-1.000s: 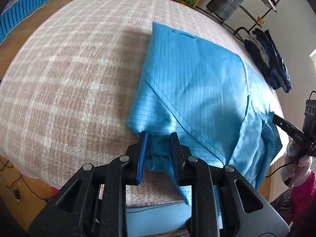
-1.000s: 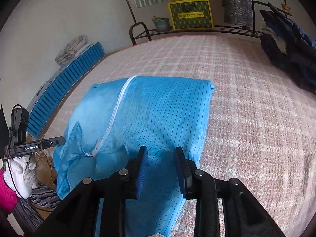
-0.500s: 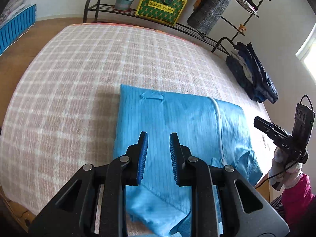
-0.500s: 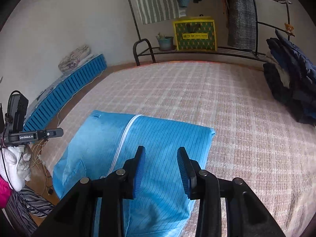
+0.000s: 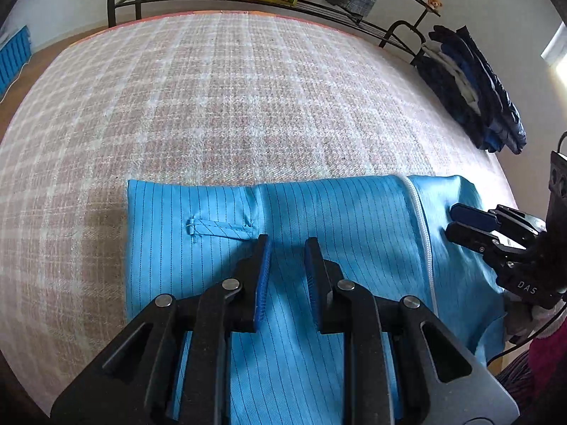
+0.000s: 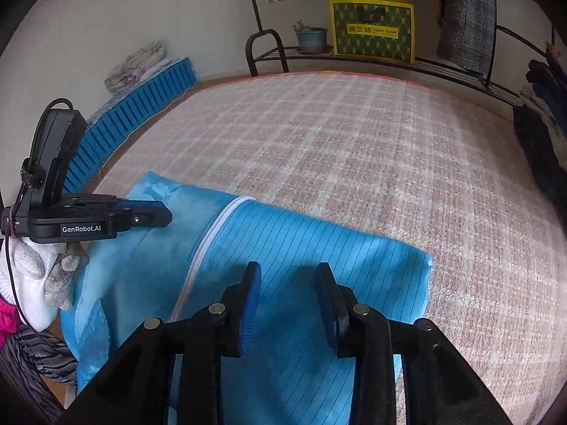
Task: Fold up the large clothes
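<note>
A bright blue pinstriped garment (image 5: 354,212) with a white zipper (image 5: 421,230) lies folded in a flat rectangle at the near edge of the bed (image 5: 248,88). My left gripper (image 5: 285,244) hovers over its middle, open, with nothing between the pads. My right gripper (image 6: 288,269) hangs over the garment (image 6: 301,237) to the right of the zipper (image 6: 212,226); its jaws are closing with nothing between them. Each gripper shows in the other's view: the right gripper (image 5: 452,219) over the garment's right part, the left gripper (image 6: 166,214) over its left part.
The plaid bed cover (image 6: 354,141) stretches away beyond the garment. A pile of dark clothes (image 5: 471,88) lies at the bed's right edge. A metal rack with a yellow-green box (image 6: 372,32) and a plant pot (image 6: 312,37) stands behind. A blue slatted panel (image 6: 134,109) leans at the left wall.
A second ago my left gripper held a bunch of the blue fabric; now it is let go. Both grippers have moved across the garment, which now lies as a shorter folded rectangle.
</note>
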